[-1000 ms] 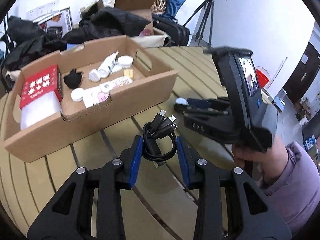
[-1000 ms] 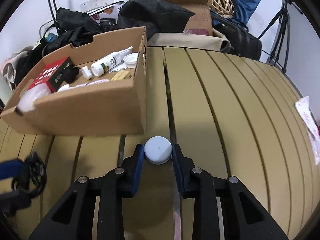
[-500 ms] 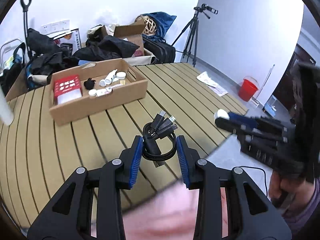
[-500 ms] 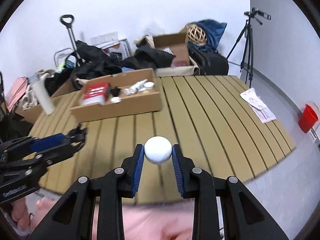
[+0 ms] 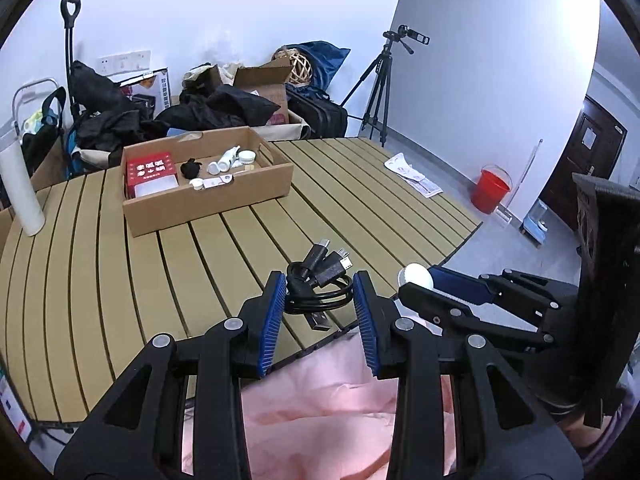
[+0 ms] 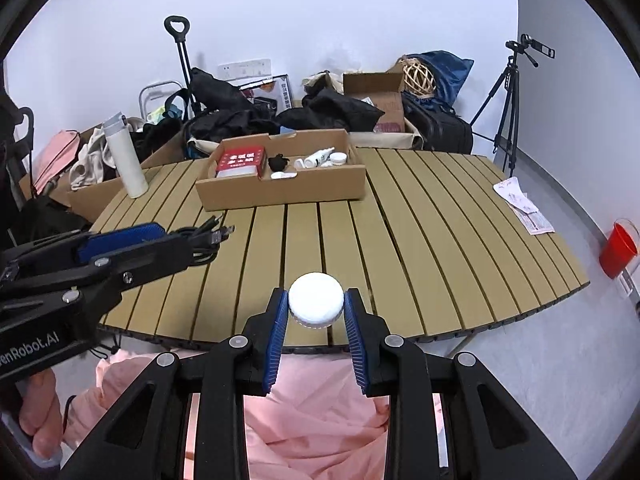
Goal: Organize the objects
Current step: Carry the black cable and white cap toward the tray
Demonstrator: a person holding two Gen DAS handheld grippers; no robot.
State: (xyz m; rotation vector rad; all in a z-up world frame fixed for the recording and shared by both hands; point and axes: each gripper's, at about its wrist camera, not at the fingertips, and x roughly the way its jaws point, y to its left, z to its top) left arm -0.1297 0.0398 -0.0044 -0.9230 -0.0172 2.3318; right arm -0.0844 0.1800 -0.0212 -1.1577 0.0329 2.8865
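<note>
My left gripper (image 5: 320,300) is shut on a coiled black USB cable (image 5: 318,286) and holds it in the air over the near edge of the slatted table (image 5: 120,280). My right gripper (image 6: 316,312) is shut on a round white jar (image 6: 316,300), also held above the table's near edge. The jar shows in the left wrist view (image 5: 415,276) too. An open cardboard box (image 6: 280,188) stands far back on the table, holding a red packet (image 6: 240,160), a white bottle (image 6: 318,157) and small white lids.
A white flask (image 6: 124,156) stands at the table's left back corner. Bags, black clothes and boxes pile up behind the table. A tripod (image 6: 508,96) and a red bucket (image 6: 618,248) are at the right. Pink cloth (image 6: 320,432) lies below both grippers.
Both grippers have lifted up and pulled back from beside the box to beyond the table's near edge, each keeping its object. The box now looks far away.
</note>
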